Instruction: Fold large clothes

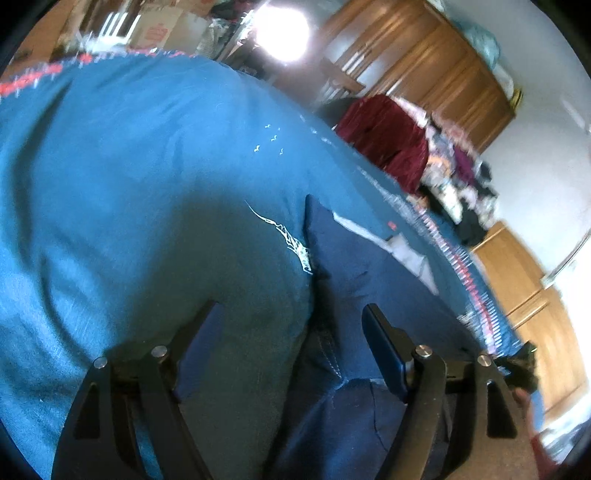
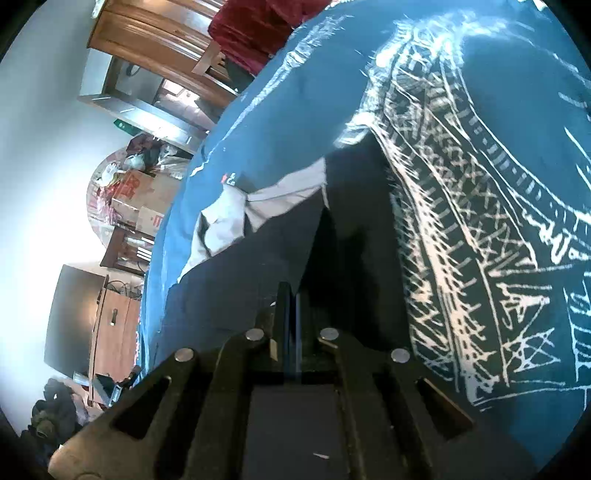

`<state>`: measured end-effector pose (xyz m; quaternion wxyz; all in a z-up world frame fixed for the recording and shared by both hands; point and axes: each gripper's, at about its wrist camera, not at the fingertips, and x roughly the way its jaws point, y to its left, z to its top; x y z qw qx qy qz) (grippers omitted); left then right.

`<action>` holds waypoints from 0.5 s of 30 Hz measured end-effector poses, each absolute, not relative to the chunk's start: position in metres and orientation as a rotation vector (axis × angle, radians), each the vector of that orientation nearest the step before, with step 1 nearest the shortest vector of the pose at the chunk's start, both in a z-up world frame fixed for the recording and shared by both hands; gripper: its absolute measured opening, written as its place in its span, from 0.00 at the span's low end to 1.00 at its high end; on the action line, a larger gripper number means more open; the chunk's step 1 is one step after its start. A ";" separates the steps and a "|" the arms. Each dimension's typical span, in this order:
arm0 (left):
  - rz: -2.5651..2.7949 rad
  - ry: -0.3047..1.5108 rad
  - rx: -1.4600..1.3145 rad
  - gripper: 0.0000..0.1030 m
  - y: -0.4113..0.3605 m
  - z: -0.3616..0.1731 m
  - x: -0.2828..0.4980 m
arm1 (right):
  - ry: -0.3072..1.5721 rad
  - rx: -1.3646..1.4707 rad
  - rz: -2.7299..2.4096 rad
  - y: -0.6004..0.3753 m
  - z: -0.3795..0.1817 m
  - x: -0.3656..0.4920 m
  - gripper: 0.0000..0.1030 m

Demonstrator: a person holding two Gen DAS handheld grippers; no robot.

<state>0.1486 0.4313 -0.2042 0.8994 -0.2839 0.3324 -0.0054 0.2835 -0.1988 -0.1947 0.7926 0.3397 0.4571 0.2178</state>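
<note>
- Shirt (image 1: pixel 155 206), teal with a white printed pattern, is spread over a blue cloth (image 1: pixel 424 295) on what looks like a bed or desk; I cannot tell which.
- Left tool (image 1: pixel 295 321) hovers low over the shirt with its fingers (image 1: pixel 384 347) wide apart; a hump of teal fabric rises between them, touching neither pad that I can see.
- Right tool (image 2: pixel 291 295) has its fingers pressed together on a dark edge of the shirt (image 2: pixel 480 206); the pinched fabric hides the tips.
- In the right view the white print runs in bands just right of that tool, filling most of the frame.
- A navy garment (image 1: pixel 343 251) with a pale grey patch (image 1: pixel 399 247) lies beside the shirt, straight ahead of both tools and touching the teal fold.
- The blue cloth has a red and white trim (image 1: pixel 461 258) along its far edge.
- A dark red heap (image 1: pixel 384 147) sits past the cloth's edge, with a mixed pile of clothes (image 1: pixel 458 181) next to it.
- Wooden cabinets (image 1: pixel 424 59) stand against the pale wall (image 1: pixel 546 166) behind.
- Cardboard boxes (image 2: pixel 136 195) are stacked well apart from the shirt, seen at the left in the right view.
- A bright light (image 1: pixel 280 29) glares at the top of the left view, which is blurred.
</note>
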 end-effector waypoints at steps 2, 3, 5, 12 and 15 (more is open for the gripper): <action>-0.032 0.694 -0.468 0.78 0.411 -0.189 0.153 | 0.994 0.729 0.480 -0.199 -0.198 0.283 0.01; -0.057 0.708 -0.410 0.78 0.399 -0.184 0.157 | 0.999 0.726 0.483 -0.199 -0.200 0.282 0.01; -0.095 0.763 -0.320 0.78 0.379 -0.183 0.165 | 1.011 0.732 0.489 -0.197 -0.204 0.281 0.01; -0.054 0.819 -0.229 0.72 0.372 -0.178 0.138 | 1.040 0.760 0.495 -0.206 -0.223 0.276 0.04; -0.091 0.870 -0.154 0.72 0.363 -0.181 0.129 | 1.040 0.772 0.499 -0.207 -0.225 0.276 0.04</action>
